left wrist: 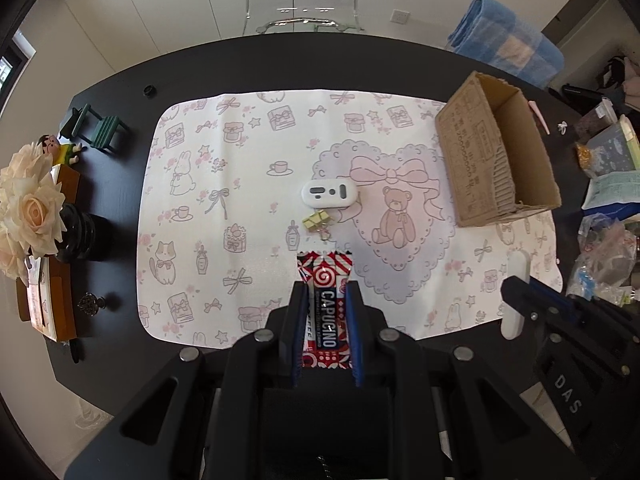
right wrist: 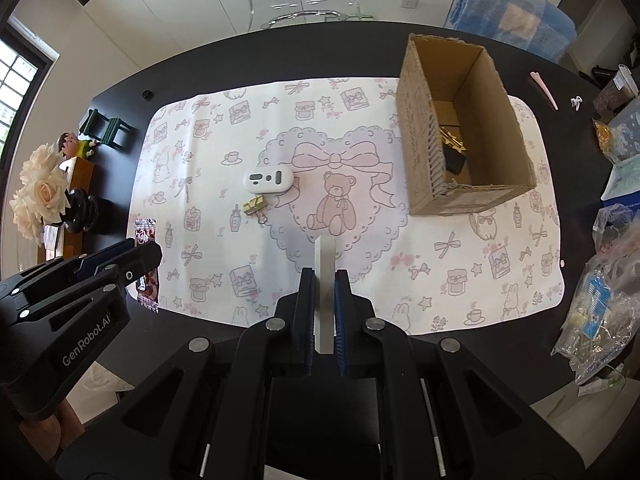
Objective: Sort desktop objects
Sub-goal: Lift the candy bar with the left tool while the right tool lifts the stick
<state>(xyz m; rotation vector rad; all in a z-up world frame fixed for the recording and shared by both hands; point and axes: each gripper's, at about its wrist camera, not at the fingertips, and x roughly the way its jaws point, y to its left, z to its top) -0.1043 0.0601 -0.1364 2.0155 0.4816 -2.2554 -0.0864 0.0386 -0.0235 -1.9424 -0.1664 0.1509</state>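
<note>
Left gripper [left wrist: 325, 312]: while hanging above the worktop [left wrist: 120, 208], it is clenching the coffee sachet [left wrist: 325, 280].
Right gripper [right wrist: 324, 300]: is grasping a white bar [right wrist: 324, 268].

Coffee sachet [left wrist: 326, 308]: both long edges are covered by the pads of the left gripper [left wrist: 326, 300]; in the right wrist view most of it is hidden behind that gripper's finger.
White slab [right wrist: 325, 292]: seen only edge-on in the right gripper [right wrist: 324, 280], so its face cannot be made out.
Cardboard box [right wrist: 460, 128]: dark and gold contents are glimpsed on the floor but cannot be identified.
Printing on box wall [left wrist: 468, 148]: too small to be read.
Plastic bags [right wrist: 600, 308]: cut off by the frame edge; contents unclear.
Blue towel [left wrist: 508, 44]: partly cropped.
</note>
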